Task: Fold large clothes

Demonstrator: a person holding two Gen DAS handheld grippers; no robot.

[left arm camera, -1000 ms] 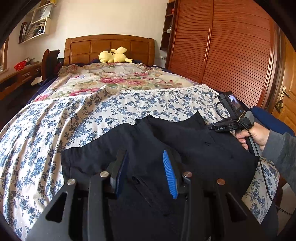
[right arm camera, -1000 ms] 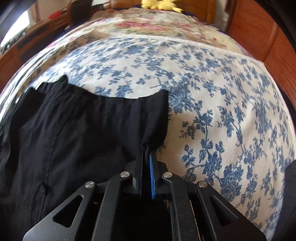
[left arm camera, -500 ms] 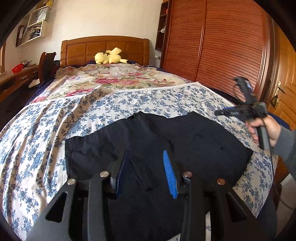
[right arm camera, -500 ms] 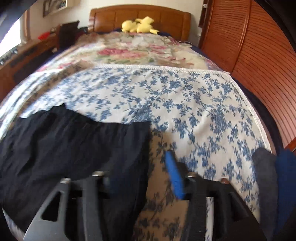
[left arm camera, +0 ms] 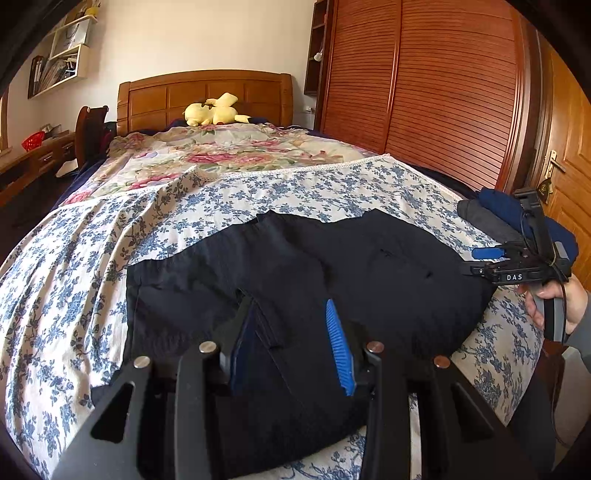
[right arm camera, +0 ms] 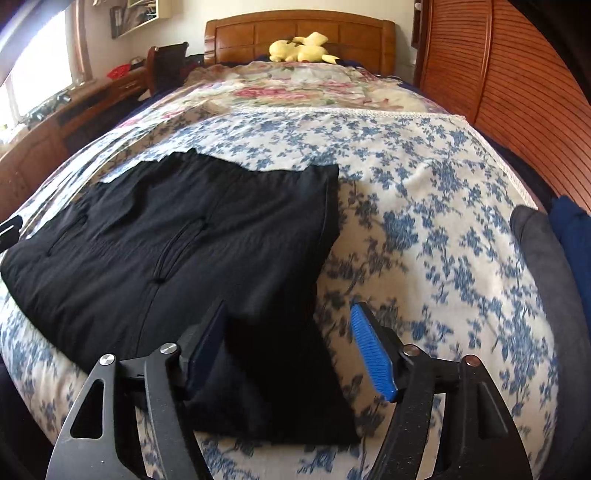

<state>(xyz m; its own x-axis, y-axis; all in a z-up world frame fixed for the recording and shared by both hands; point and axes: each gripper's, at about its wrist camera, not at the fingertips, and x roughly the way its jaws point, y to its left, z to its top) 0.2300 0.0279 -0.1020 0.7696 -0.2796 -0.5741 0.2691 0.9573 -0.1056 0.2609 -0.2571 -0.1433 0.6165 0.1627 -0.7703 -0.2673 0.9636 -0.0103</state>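
Left gripper (left arm camera: 291,347): jaws spread apart, nothing between them, hanging just over the near middle of the black garment (left arm camera: 295,280). Right gripper (right arm camera: 291,354): jaws also wide, released, no cloth pinched; its left pad sits over the garment's near right corner, its right pad over bare bedspread (right arm camera: 443,229). So the garment's right edge runs up roughly between the right jaws and away toward the headboard (right arm camera: 299,29).

The garment lies flat on the foot end of the bed, already folded to a thick dark block w/ a seam and pocket slit showing on top. In the left wrist view its long axis runs left-right across the bed, wider than it is deep. It's straight ahead of and below the left jaws; from the right jaws it lies mostly left and fwd.

In the left wrist view the right gripper sits off at the garment's far right side, the person's hand (left arm camera: 561,306) on the grip, the tool just past the cloth edge.

My guess: next fold is sideways, one end over the other. The right gripper is nearer a free edge and corner, so it's better placed to pinch; the left one, over the middle, could pin the fold line.

Beyond, a grey and blue pile (right arm camera: 554,243) at the right bed edge, well apart from the garment. Yellow plush (left arm camera: 214,110) far off at the headboard.
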